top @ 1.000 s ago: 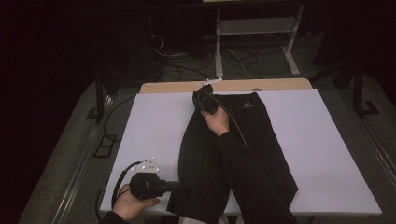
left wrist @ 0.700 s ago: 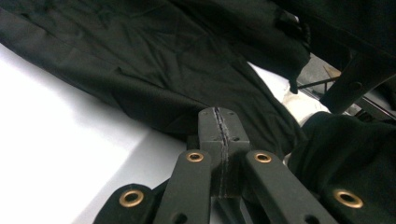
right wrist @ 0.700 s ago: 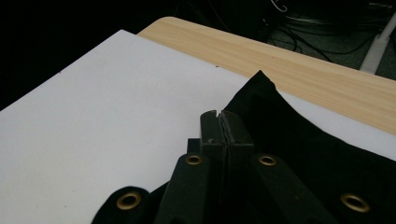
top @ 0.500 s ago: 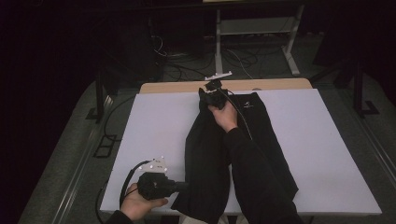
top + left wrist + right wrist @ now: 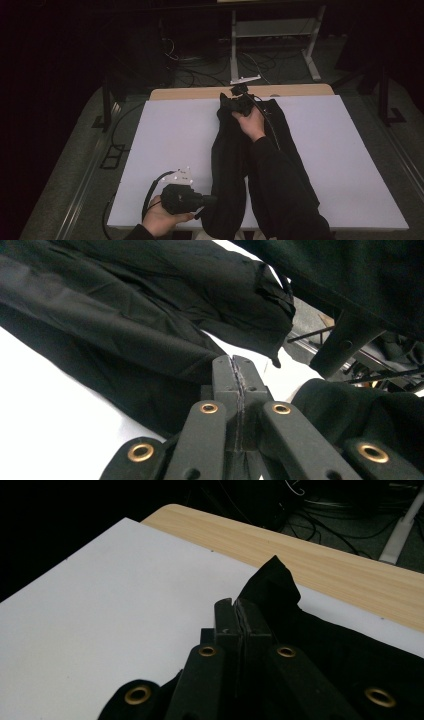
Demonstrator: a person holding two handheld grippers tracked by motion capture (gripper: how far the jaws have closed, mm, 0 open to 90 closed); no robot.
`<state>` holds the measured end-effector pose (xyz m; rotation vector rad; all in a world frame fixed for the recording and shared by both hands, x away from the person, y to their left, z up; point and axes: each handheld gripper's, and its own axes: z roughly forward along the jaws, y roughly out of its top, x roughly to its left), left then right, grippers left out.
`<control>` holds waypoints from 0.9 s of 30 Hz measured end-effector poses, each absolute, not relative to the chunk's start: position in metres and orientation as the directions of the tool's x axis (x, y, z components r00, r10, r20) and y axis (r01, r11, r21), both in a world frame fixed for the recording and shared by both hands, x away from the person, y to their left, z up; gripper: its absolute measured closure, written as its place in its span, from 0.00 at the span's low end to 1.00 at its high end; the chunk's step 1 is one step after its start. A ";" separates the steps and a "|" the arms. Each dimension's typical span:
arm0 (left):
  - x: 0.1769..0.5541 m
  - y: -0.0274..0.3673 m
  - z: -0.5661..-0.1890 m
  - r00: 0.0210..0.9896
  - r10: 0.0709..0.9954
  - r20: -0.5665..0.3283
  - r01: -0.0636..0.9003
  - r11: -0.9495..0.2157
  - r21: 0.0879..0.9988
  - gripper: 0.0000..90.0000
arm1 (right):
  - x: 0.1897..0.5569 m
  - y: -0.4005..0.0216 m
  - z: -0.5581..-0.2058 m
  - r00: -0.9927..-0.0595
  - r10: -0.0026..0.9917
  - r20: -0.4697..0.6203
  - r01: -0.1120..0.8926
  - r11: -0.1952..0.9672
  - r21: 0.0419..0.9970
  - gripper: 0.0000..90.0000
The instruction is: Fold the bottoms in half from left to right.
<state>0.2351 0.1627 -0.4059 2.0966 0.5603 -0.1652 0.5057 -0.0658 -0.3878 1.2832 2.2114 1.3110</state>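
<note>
Left gripper (image 5: 212,200): black body, looped black cable, white tag on top. Right gripper (image 5: 239,95): black, trailing cable. Fingers (image 5: 222,385) matte black, brass-ringed pivot holes. Long black sleeve (image 5: 280,190).

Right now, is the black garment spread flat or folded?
Folded lengthwise: the black garment lies doubled in a narrow strip down the white board.

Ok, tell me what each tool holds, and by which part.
Both hold the black garment: the left tool pinches its near edge, the right tool its far corner.

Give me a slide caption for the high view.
Two grippers, left gripper and right gripper, pinch opposite ends of black trousers on white table.
</note>
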 end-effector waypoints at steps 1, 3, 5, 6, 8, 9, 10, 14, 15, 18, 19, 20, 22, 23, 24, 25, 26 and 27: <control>0.235 0.161 -0.406 0.889 0.323 -0.325 0.448 -0.468 0.762 0.99 | 0.506 -0.069 -0.388 -0.571 0.797 0.195 0.555 0.200 0.807 0.97; 0.235 0.158 -0.405 0.891 0.318 -0.324 0.445 -0.470 0.763 0.99 | 0.506 -0.073 -0.387 -0.569 0.799 0.197 0.557 0.197 0.807 0.97; 0.235 0.155 -0.404 0.893 0.312 -0.325 0.442 -0.472 0.762 0.99 | 0.506 -0.077 -0.387 -0.566 0.800 0.197 0.558 0.196 0.807 0.97; 0.236 0.153 -0.404 0.893 0.308 -0.328 0.443 -0.471 0.763 0.99 | 0.505 -0.079 -0.387 -0.564 0.801 0.200 0.559 0.192 0.806 0.97; 0.236 0.150 -0.404 0.894 0.306 -0.327 0.441 -0.479 0.759 0.99 | 0.505 -0.083 -0.387 -0.566 0.798 0.207 0.561 0.189 0.806 0.97; 0.236 0.148 -0.404 0.891 0.309 -0.334 0.449 -0.479 0.754 0.99 | 0.505 -0.085 -0.387 -0.564 0.797 0.215 0.562 0.181 0.807 0.97; 0.236 0.146 -0.404 0.889 0.309 -0.338 0.453 -0.478 0.753 0.99 | 0.505 -0.088 -0.387 -0.565 0.794 0.224 0.564 0.174 0.807 0.97; 0.236 0.137 -0.402 0.892 0.298 -0.340 0.448 -0.484 0.751 0.99 | 0.505 -0.096 -0.387 -0.562 0.795 0.229 0.567 0.168 0.806 0.97; 0.236 0.135 -0.402 0.893 0.295 -0.340 0.447 -0.485 0.751 0.99 | 0.505 -0.098 -0.387 -0.560 0.795 0.231 0.568 0.166 0.806 0.97; 0.237 0.128 -0.403 0.893 0.290 -0.345 0.448 -0.484 0.751 0.99 | 0.504 -0.104 -0.387 -0.558 0.797 0.231 0.569 0.164 0.806 0.97; 0.237 0.126 -0.403 0.895 0.287 -0.342 0.444 -0.489 0.751 0.99 | 0.504 -0.106 -0.387 -0.557 0.798 0.229 0.569 0.166 0.806 0.97; 0.236 0.124 -0.402 0.895 0.283 -0.346 0.445 -0.487 0.752 0.99 | 0.504 -0.108 -0.387 -0.556 0.798 0.231 0.570 0.164 0.805 0.97; 0.235 0.119 -0.402 0.895 0.277 -0.350 0.444 -0.485 0.753 0.99 | 0.505 -0.112 -0.387 -0.555 0.799 0.232 0.571 0.163 0.805 0.97; 0.235 0.117 -0.402 0.897 0.274 -0.347 0.441 -0.488 0.753 0.99 | 0.505 -0.114 -0.387 -0.555 0.799 0.231 0.570 0.163 0.805 0.97; 0.234 0.114 -0.402 0.896 0.271 -0.350 0.442 -0.486 0.754 0.99 | 0.505 -0.115 -0.387 -0.556 0.799 0.230 0.570 0.164 0.805 0.97; 0.234 0.111 -0.401 0.898 0.267 -0.349 0.438 -0.486 0.756 0.99 | 0.505 -0.117 -0.387 -0.554 0.799 0.232 0.573 0.164 0.803 0.97; 0.233 0.109 -0.401 0.897 0.268 -0.352 0.441 -0.485 0.755 0.99 | 0.505 -0.118 -0.387 -0.556 0.799 0.230 0.573 0.168 0.802 0.97; 0.233 0.107 -0.401 0.898 0.266 -0.351 0.440 -0.487 0.754 0.99 | 0.506 -0.119 -0.387 -0.556 0.799 0.227 0.573 0.171 0.802 0.97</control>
